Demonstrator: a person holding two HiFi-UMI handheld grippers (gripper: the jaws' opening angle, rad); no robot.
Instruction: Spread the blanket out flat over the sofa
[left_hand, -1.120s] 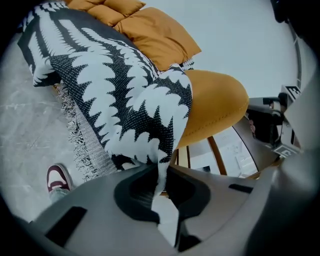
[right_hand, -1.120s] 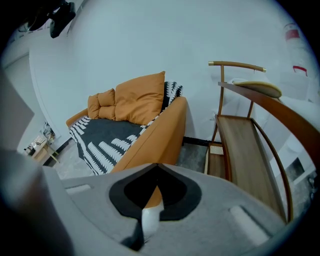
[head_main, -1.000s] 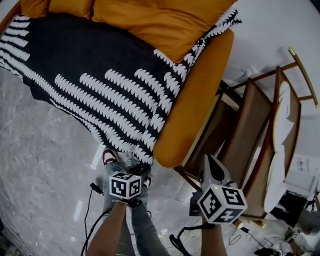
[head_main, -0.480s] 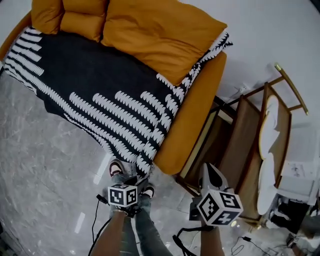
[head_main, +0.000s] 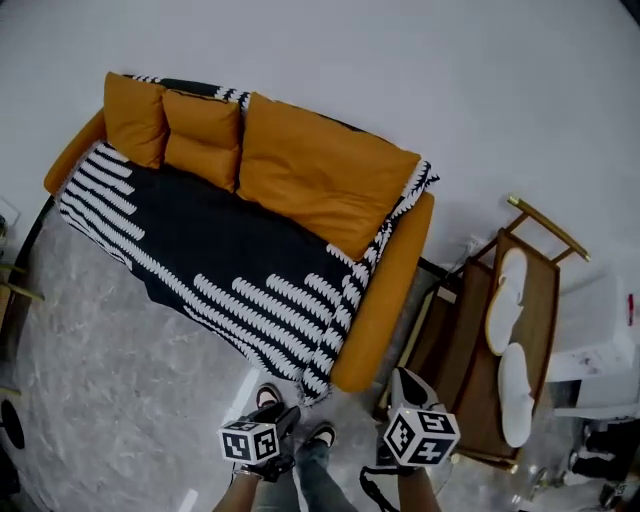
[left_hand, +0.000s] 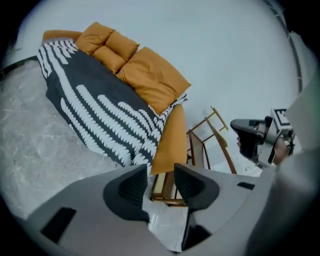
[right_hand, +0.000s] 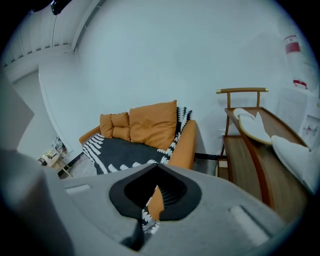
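Note:
A black blanket with white leaf stripes (head_main: 220, 250) lies spread over the seat of the orange sofa (head_main: 385, 290). It runs up behind the orange cushions (head_main: 320, 170) and hangs over the front edge. Both grippers are well back from the sofa, above the floor. My left gripper (head_main: 284, 422) is open; its jaws have just been opening and nothing is between them (left_hand: 161, 175). My right gripper (head_main: 403, 378) is shut with its tips together (right_hand: 156, 167) and holds nothing. The blanket (left_hand: 95, 110) and sofa arm (left_hand: 170, 140) lie ahead of the left jaws.
A wooden rack (head_main: 545, 300) with white pads (head_main: 505, 300) stands right of the sofa. The person's shoes (head_main: 265, 398) rest on the grey marble floor (head_main: 100, 380). A small side table (head_main: 10, 285) stands at the far left. A white wall rises behind the sofa.
Both grippers have risen and drawn back from the sofa, which now shows whole and smaller. The left gripper no longer touches the blanket's edge. The blanket lies as before.

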